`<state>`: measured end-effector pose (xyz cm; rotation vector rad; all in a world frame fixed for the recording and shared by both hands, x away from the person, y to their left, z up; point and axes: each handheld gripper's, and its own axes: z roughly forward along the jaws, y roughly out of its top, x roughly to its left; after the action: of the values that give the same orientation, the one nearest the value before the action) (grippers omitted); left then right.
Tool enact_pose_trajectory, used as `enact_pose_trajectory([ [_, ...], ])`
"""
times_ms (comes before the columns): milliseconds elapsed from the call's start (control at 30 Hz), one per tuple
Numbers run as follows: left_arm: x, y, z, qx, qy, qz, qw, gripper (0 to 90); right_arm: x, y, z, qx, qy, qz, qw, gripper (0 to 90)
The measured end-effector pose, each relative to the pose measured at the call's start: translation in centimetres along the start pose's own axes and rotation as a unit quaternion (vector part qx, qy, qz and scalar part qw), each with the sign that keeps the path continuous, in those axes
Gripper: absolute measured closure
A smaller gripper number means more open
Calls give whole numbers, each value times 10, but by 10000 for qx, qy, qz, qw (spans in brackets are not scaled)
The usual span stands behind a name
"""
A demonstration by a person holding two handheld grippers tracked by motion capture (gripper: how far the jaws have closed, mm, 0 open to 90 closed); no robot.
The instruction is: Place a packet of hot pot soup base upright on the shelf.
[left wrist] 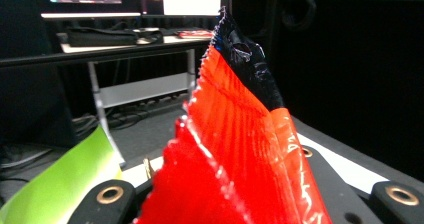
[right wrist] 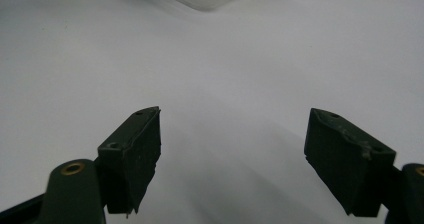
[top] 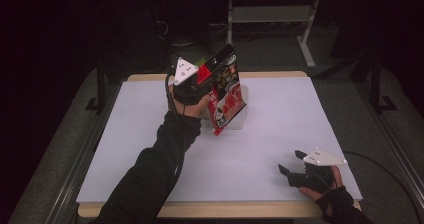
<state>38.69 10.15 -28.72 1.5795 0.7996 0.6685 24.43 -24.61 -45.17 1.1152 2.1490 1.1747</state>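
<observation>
The right gripper (top: 292, 170) rests at the near right edge of the table (top: 280, 134), jaws wide apart with nothing between them. Farther in, the left gripper (top: 202, 76) is clamped on one edge of a red and black bag (top: 225, 91), holding it in the air above a clear tub (top: 239, 118) at mid-table. Judged step: carrying the bag clear of the tub. The next move calls for a chosen set-down spot and a steady grip until contact.
</observation>
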Motion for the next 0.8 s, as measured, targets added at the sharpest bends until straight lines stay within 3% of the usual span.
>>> enact_pose_trajectory([
  [200, 0, -1, 16, 63, 158, -27, 9999, 766, 2, 0, 0, -17, 38, -11, 10000, 220],
  [300, -2, 0, 25, 75, 286, 80, 9995, 766, 2, 0, 0, -23, 43, -10, 10000, 220],
  [467, 0, -2, 37, 65, 435, -11, 9990, 765, 1, 0, -1, -35, 52, -2, 10000, 221],
  [633, 0, -5, 47, -25, 640, 104, 9979, 765, 1, 0, -2, -38, 81, 17, 10000, 221],
  [667, 1, -5, 49, -27, 660, 59, 9978, 765, 1, -1, -2, -39, 84, 20, 10000, 221],
  [800, -1, -9, 57, -13, 687, 186, 9975, 765, 2, -1, -2, -37, 97, 25, 9999, 223],
])
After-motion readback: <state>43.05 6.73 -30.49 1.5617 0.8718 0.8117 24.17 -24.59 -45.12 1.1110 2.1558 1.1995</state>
